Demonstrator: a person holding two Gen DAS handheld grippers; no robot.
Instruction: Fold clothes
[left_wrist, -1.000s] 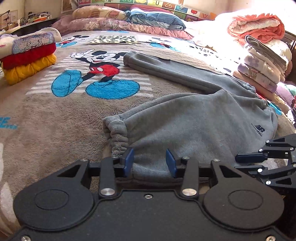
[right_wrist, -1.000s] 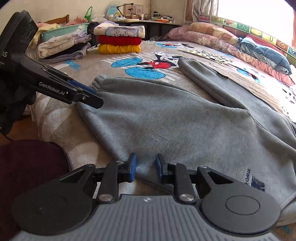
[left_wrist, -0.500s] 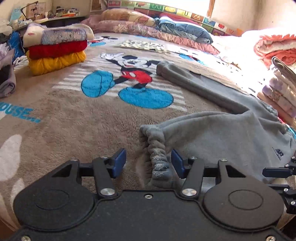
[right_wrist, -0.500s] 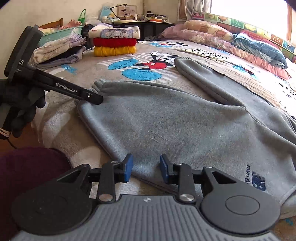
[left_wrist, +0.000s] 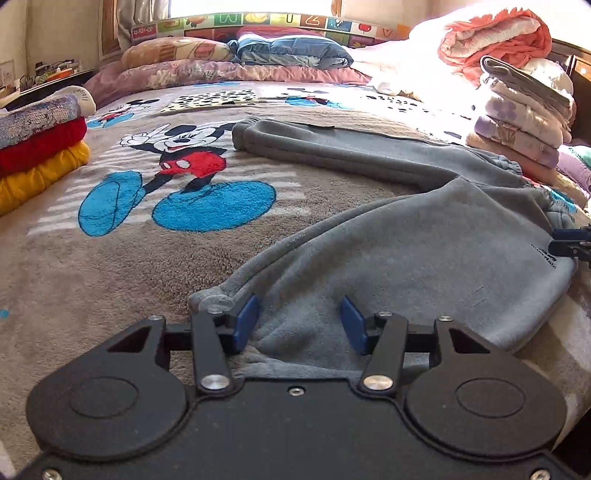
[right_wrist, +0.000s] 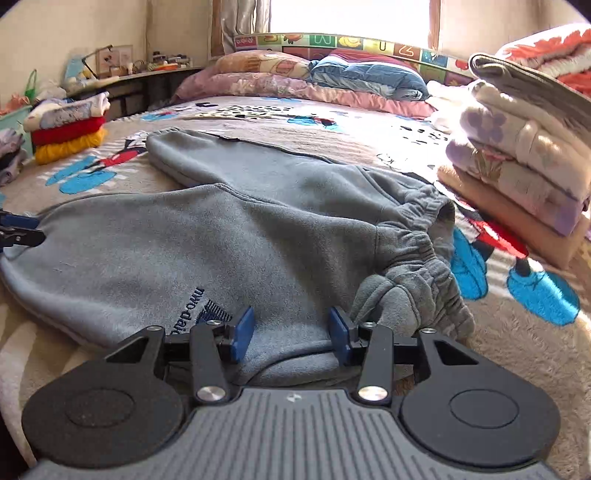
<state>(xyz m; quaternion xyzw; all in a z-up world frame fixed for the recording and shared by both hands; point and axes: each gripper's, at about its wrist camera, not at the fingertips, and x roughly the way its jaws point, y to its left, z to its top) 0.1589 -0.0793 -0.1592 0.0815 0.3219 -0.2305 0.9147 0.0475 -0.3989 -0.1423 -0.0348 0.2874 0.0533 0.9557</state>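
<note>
Grey sweatpants (left_wrist: 388, 236) lie spread on the Mickey Mouse bedspread (left_wrist: 110, 266), one leg stretched toward the pillows, the other toward me. My left gripper (left_wrist: 299, 323) is open over the near leg's cuff end, with grey fabric lying between its blue pads (left_wrist: 245, 319). My right gripper (right_wrist: 291, 332) is open at the hip edge beside the printed logo (right_wrist: 207, 314), the gathered waistband (right_wrist: 417, 254) just to its right. Each gripper's tip shows in the other view: the right gripper (left_wrist: 570, 242) and the left gripper (right_wrist: 18, 230).
A folded stack of red and yellow clothes (left_wrist: 37, 155) sits at the bed's left. Folded blankets (right_wrist: 524, 162) are piled at the right, close to the waistband. Pillows (left_wrist: 229, 68) line the headboard. Bare bedspread lies left of the pants.
The left gripper came off the side of the cuff onto the leg end. The right gripper slid right along the pants edge to the waistband corner, and its fingers spread wider.
</note>
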